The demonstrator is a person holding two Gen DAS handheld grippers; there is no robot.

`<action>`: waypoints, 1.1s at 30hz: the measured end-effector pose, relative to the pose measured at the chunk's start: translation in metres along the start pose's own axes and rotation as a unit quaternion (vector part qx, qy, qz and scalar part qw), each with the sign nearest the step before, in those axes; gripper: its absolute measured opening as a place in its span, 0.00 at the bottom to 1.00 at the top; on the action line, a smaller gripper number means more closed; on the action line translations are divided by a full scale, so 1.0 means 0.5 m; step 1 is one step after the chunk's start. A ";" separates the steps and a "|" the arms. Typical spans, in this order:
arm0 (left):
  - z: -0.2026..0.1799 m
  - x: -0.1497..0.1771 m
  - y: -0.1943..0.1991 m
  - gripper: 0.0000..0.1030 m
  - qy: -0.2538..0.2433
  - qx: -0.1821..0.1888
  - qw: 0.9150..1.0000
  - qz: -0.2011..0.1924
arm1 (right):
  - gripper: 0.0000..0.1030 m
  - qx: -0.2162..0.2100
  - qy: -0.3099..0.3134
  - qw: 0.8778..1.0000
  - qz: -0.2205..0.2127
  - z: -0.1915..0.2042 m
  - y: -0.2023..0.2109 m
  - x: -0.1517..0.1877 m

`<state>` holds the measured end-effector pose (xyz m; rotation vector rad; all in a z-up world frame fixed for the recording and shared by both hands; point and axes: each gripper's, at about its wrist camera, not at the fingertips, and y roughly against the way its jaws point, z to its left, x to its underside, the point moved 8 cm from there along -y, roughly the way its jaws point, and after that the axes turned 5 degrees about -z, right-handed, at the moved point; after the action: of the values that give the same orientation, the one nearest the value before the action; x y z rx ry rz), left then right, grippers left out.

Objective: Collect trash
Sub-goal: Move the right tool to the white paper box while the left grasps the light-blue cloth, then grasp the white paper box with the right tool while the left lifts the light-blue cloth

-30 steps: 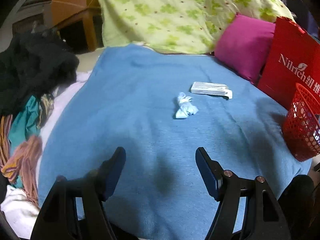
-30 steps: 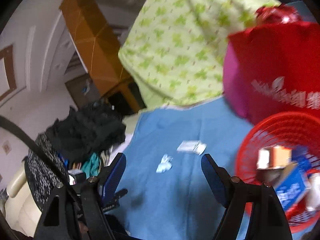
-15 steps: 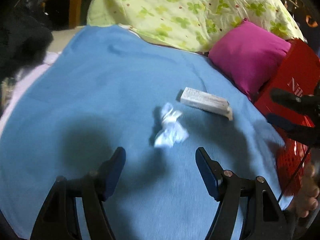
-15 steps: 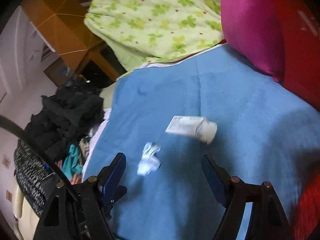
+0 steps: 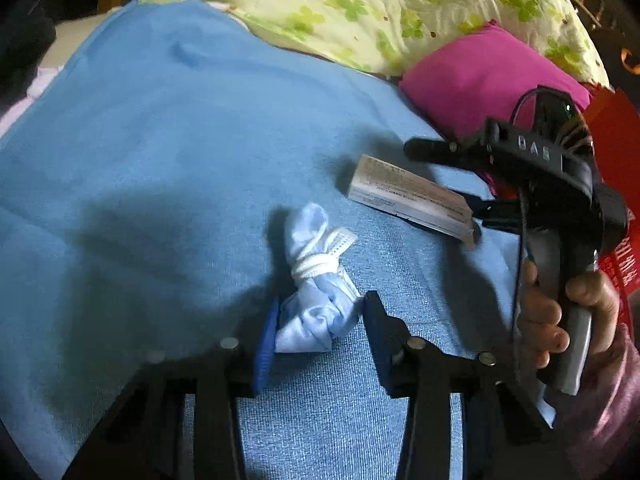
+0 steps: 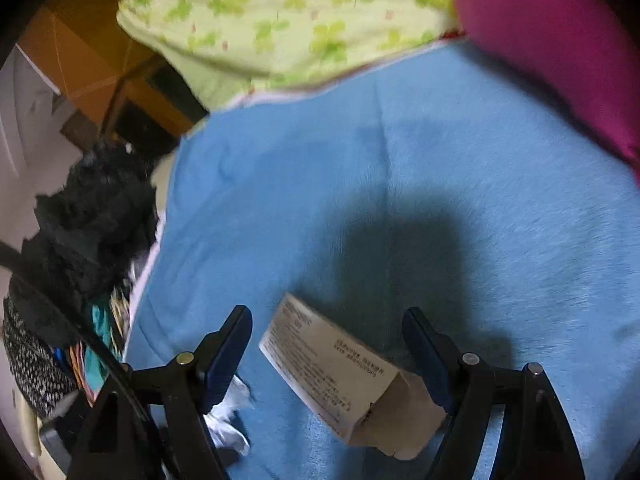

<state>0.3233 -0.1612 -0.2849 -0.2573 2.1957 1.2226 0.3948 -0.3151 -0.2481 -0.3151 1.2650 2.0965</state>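
Note:
A crumpled light-blue face mask point(image 5: 316, 280) lies on the blue blanket point(image 5: 160, 160). My left gripper point(image 5: 318, 316) has closed in on the mask's near end, both pads against it. A small open cardboard box point(image 5: 408, 196) lies just beyond. My right gripper point(image 6: 328, 336) is open, its fingers on either side of the box point(image 6: 340, 376), which rests on the blanket. The right gripper also shows in the left wrist view point(image 5: 440, 172), held by a hand. The mask shows at the lower left of the right wrist view point(image 6: 228, 420).
A green-patterned quilt point(image 5: 380, 8) and a magenta pillow point(image 5: 488, 76) lie at the back. A red bag and red basket point(image 5: 616, 248) stand at the right edge. A heap of dark clothes point(image 6: 80, 216) lies to the left of the blanket.
Both grippers have moved forward and down to the blanket. The left one has narrowed from wide open onto the mask. The right one now straddles the box.

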 end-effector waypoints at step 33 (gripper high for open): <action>-0.092 0.030 0.363 0.28 -0.092 -0.123 0.980 -0.126 | 0.44 0.051 0.123 0.981 -0.141 0.167 0.438 0.243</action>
<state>0.2122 -0.0965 -0.1479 -0.4871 1.7916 1.3163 0.1726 -0.2622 -0.1161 -0.6845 1.3739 1.7862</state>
